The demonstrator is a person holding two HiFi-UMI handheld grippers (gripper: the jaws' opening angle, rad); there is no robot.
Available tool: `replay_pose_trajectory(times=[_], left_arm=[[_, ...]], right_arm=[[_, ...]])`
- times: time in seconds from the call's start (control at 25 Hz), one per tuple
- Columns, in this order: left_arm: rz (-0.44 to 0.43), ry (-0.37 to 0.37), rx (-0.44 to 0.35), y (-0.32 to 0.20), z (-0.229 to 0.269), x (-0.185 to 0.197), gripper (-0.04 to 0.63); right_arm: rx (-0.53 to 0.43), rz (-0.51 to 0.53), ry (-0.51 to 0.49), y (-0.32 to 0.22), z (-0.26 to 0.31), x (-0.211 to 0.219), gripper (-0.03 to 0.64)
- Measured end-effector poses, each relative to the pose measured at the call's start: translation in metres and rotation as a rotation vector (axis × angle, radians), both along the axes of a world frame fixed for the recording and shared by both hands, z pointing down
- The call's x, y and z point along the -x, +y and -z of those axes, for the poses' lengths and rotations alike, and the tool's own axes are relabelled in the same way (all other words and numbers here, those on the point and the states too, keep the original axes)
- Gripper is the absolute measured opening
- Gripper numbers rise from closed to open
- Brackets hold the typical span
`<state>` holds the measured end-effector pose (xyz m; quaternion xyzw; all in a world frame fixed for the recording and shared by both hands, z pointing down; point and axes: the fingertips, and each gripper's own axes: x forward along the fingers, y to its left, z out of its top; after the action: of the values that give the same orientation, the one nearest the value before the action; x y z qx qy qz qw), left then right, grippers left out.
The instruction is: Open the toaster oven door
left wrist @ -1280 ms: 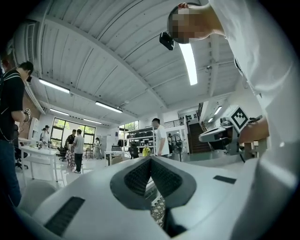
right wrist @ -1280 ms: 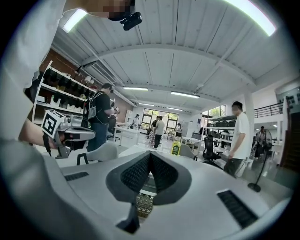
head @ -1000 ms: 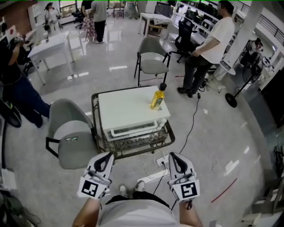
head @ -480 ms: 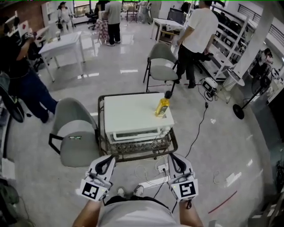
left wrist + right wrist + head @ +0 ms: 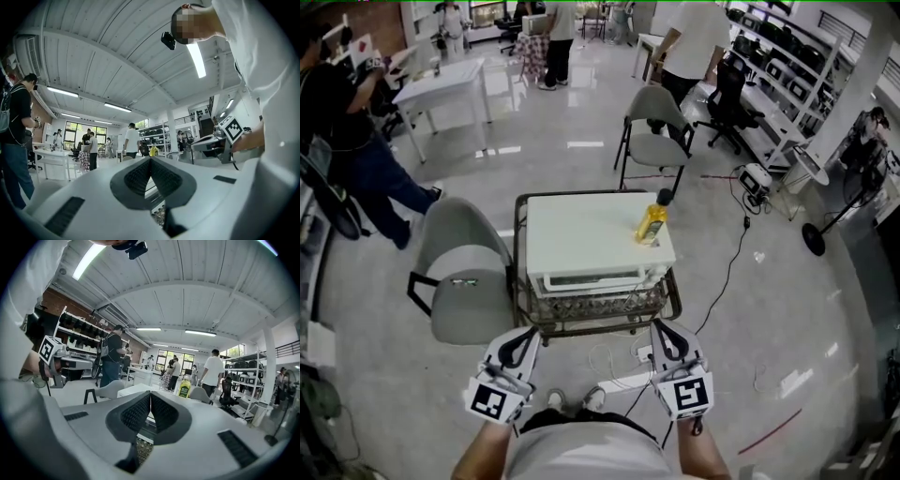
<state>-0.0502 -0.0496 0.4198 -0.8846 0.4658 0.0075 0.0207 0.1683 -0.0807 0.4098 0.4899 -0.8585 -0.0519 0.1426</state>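
The white toaster oven (image 5: 592, 236) sits on a low wire cart (image 5: 525, 298) in the middle of the floor, its front turned toward the person. Its door (image 5: 592, 278) appears closed, flat against the front face just below the top edge. That seems to be the face either tool would have to reach, so standing square to it makes sense. A yellow bottle (image 5: 652, 223) stands upright on the oven's top near the back right corner, well away from the door, so it should not hinder a pull on the door.

A grey chair (image 5: 461, 274) stands just beside the cart on its left, and white cables (image 5: 619, 361) lie on the floor between the cart and the person's feet.

The left tool (image 5: 530, 334) and right tool (image 5: 661, 330) are held low and close to the body, one on each side and both pointing toward the oven. They are short of the cart and touching nothing. Each gripper view shows its jaws clenched together, pad against pad, with nothing between them. The task looks not yet begun: a tool must first cross to the door and part its jaws, or hook the top edge.
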Motion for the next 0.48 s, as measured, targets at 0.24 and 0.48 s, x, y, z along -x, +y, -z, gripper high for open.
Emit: replay_pose_trajectory(times=[0.24, 0.48], left_arm=[[-0.009, 0.000, -0.008, -0.011, 0.002, -0.001, 0.015], [0.011, 0.001, 0.019, -0.011, -0.002, 0.006, 0.015]], right_arm=[[0.050, 0.045, 0.043, -0.010, -0.024, 0.010, 0.025], [0.096, 0.080, 0.080, -0.025, -0.050, 0.019, 0.029]])
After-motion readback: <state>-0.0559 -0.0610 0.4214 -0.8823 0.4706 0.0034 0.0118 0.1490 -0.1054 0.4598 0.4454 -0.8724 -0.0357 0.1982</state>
